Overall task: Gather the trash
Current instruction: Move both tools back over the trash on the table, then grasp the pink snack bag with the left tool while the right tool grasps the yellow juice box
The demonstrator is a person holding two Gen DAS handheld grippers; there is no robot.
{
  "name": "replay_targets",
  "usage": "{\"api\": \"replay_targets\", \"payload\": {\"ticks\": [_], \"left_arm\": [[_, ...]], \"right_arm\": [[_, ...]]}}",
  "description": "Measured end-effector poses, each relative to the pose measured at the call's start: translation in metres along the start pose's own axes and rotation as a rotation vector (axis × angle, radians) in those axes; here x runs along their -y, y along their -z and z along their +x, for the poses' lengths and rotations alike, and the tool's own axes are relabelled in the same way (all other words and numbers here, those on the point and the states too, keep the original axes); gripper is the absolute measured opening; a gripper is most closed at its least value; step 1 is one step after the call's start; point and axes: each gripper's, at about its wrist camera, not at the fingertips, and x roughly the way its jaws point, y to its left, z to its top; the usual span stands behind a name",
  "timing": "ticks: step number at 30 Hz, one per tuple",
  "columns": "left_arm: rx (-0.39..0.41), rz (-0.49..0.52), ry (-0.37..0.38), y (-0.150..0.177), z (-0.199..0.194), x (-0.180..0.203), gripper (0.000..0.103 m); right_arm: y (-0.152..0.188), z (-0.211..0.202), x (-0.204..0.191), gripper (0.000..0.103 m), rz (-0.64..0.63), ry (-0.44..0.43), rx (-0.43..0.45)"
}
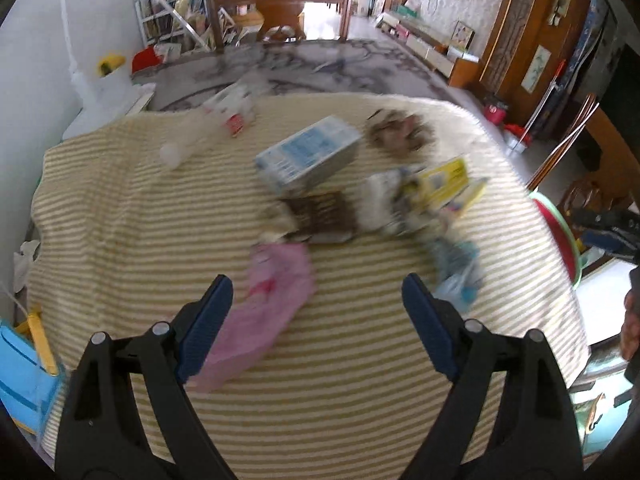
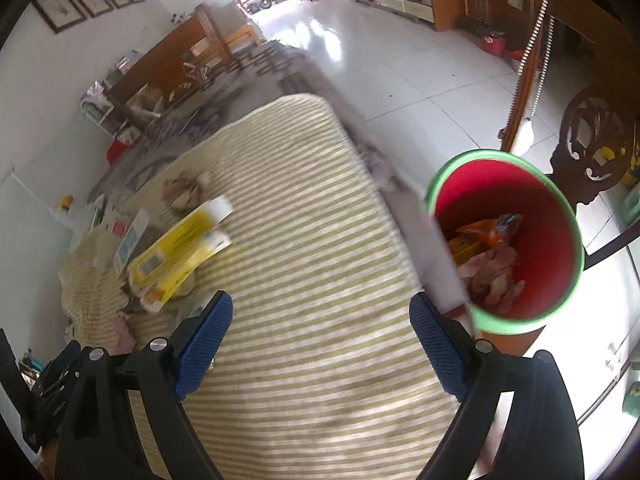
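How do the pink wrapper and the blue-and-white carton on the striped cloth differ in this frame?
The pink wrapper is soft, flat and crumpled; the blue-and-white carton is a rigid box holding its shape. The wrapper lies nearest the left gripper, partly against its left finger; the carton sits farther back, mid-cloth. The wrapper is plain pink; the carton carries blue print on white. Both rest on the striped cloth, outside the bin.

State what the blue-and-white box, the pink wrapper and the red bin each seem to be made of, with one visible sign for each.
Blue-and-white box: probably printed cardboard, shown by flat faces and sharp folded edges.
Pink wrapper: likely thin plastic film, limp and crumpled, though motion blur leaves this uncertain.
Red bin: apparently moulded plastic, with smooth walls and a green rim.
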Motion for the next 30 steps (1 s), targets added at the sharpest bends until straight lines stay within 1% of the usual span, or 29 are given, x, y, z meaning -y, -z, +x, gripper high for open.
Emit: {"api": "replay_targets", "payload": {"ticks": [1,6,9,11,12,14,15,17,18,20,23,24,27,28,30], "left_arm": [[-0.014,0.004,0.001,0.003,0.001,-0.011,0.084],[-0.054,0.039,0.024,0.013,0.010,-0.038,0.084],[-0.105,0.048,0.046,0.019,0.023,-0.054,0.082],[-0.115,0.055,0.067,0.022,0.026,-0.056,0.076],[-0.117,0.061,0.079,0.023,0.027,-0.057,0.074],[-0.127,0.075,0.104,0.024,0.031,-0.059,0.066],[-0.135,0.078,0.115,0.025,0.033,-0.058,0.064],[-0.152,0.079,0.134,0.026,0.037,-0.059,0.053],[-0.156,0.081,0.138,0.026,0.038,-0.059,0.050],[-0.163,0.085,0.148,0.027,0.040,-0.058,0.033],[-0.161,0.073,0.177,0.026,0.039,-0.062,0.020],[-0.155,0.071,0.176,0.026,0.038,-0.063,0.017],[-0.148,0.059,0.181,0.025,0.034,-0.065,0.014],[-0.149,0.054,0.179,0.025,0.034,-0.066,0.014],[-0.154,0.043,0.178,0.026,0.035,-0.069,0.014]], "right_arm": [[0.004,0.002,-0.007,0.087,0.006,-0.003,0.001],[0.018,0.009,-0.039,0.087,0.021,-0.009,0.009],[0.025,0.013,-0.054,0.087,0.020,-0.001,0.005],[0.026,0.013,-0.063,0.087,0.020,0.006,0.006],[0.027,0.012,-0.068,0.087,0.018,0.010,0.012],[0.027,0.010,-0.074,0.087,0.011,0.015,0.023],[0.026,0.010,-0.077,0.087,0.009,0.017,0.027],[0.026,0.010,-0.082,0.087,0.006,0.019,0.031],[0.027,0.011,-0.084,0.087,0.006,0.020,0.029],[0.027,0.014,-0.089,0.087,0.006,0.020,0.022],[0.026,0.019,-0.093,0.087,0.006,0.020,0.007],[0.026,0.021,-0.095,0.087,0.005,0.018,0.004],[0.020,0.027,-0.104,0.087,-0.007,0.007,-0.003],[0.015,0.031,-0.107,0.087,-0.007,-0.005,-0.010],[0.006,0.042,-0.108,0.087,0.038,-0.045,-0.043]]}}
